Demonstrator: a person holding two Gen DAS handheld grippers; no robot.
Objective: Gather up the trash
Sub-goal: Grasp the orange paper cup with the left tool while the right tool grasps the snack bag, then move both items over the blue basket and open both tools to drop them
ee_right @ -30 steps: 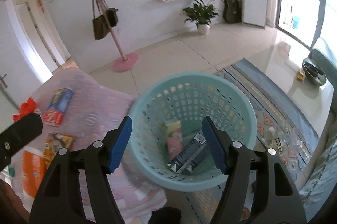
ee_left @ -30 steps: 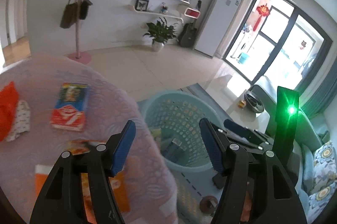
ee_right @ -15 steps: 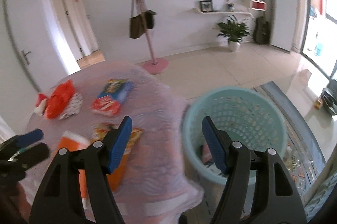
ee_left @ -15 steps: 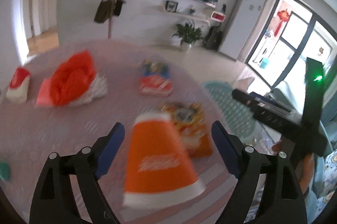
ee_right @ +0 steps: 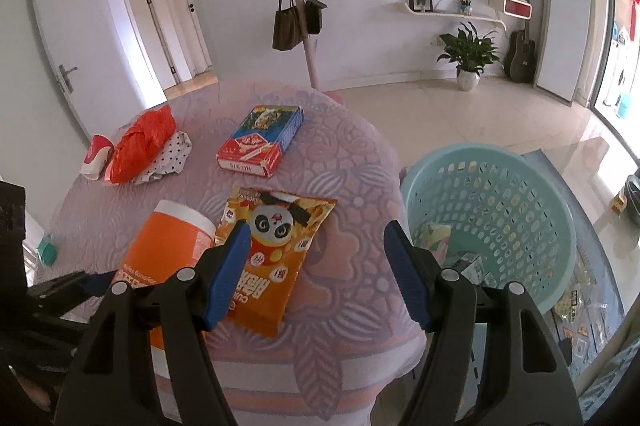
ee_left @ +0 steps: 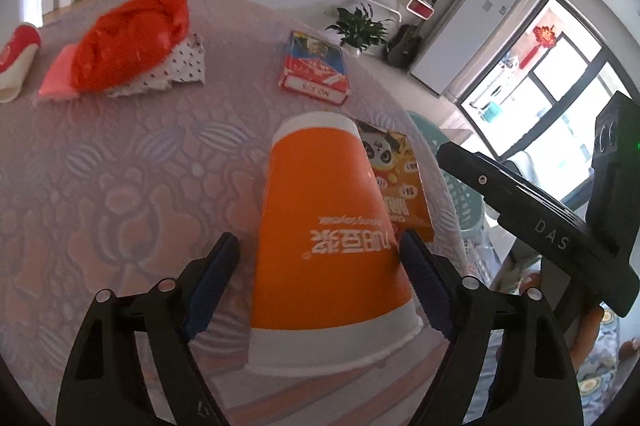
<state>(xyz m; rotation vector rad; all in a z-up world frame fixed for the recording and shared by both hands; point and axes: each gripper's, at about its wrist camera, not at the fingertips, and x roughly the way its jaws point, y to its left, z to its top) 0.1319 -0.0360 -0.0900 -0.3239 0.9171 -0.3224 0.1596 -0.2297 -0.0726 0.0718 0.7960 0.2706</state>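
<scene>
Left claw (ee_left: 320, 266): spread wide, blue pads either side of an orange paper cup (ee_left: 324, 226). Right pad looks to touch the cup wall; left pad stands apart from it. Not clamped.

Cup stands upside down on the worktop (ee_left: 120, 185), white rim down, print inverted. It sits near the worktop's front edge, just beside a panda snack bag (ee_right: 276, 250) that lies flat.

Right claw (ee_right: 316, 266): spread, holding nothing, hovering above the snack bag and the front edge of the worktop.

Other items on the patterned cloth: a red-and-blue box (ee_right: 260, 141) further back, a crumpled red plastic bag (ee_right: 142, 143) on a dotted white wrapper (ee_right: 168, 161), a small red-and-white cup (ee_right: 95, 155) lying on its side at the far left, a small teal item (ee_right: 47, 249) at the left edge.

Teal perforated basket (ee_right: 492, 222) stands on the floor just right of the worktop; some cartons and wrappers show inside it.
</scene>
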